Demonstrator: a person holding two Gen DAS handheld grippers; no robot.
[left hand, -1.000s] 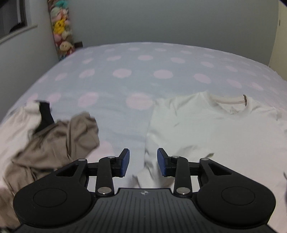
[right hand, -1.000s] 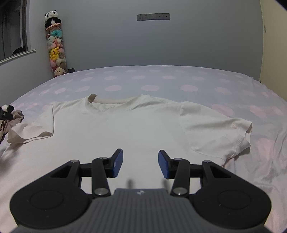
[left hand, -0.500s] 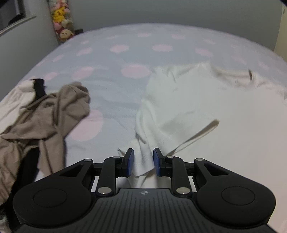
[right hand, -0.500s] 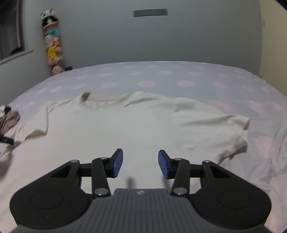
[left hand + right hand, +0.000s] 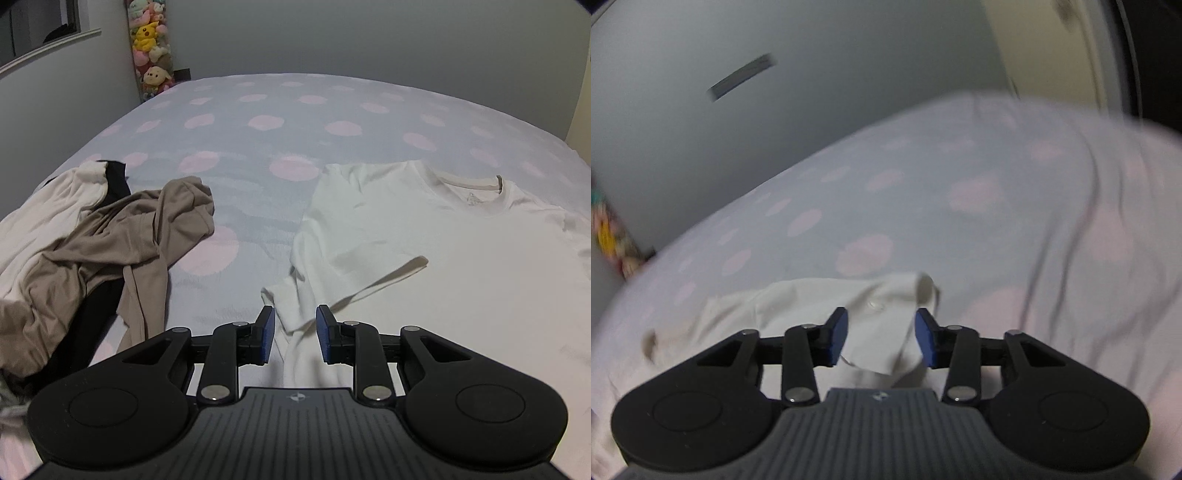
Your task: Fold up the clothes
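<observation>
A white T-shirt (image 5: 424, 236) lies spread face up on the bed, collar toward the far side. My left gripper (image 5: 293, 334) is open, its blue pads on either side of the shirt's left sleeve edge, not closed on it. In the right wrist view the picture is blurred and tilted. My right gripper (image 5: 881, 338) is open with the shirt's right sleeve (image 5: 871, 314) bunched between and under its pads.
A heap of beige, white and black clothes (image 5: 92, 240) lies on the bed to the left of the shirt. The bedsheet (image 5: 266, 122) is pale blue with pink dots. A column of plush toys (image 5: 151, 48) stands in the far left corner.
My left gripper has opened wider again around the left sleeve. My right gripper has swung quickly to the right, from over the shirt's body to the right sleeve.
</observation>
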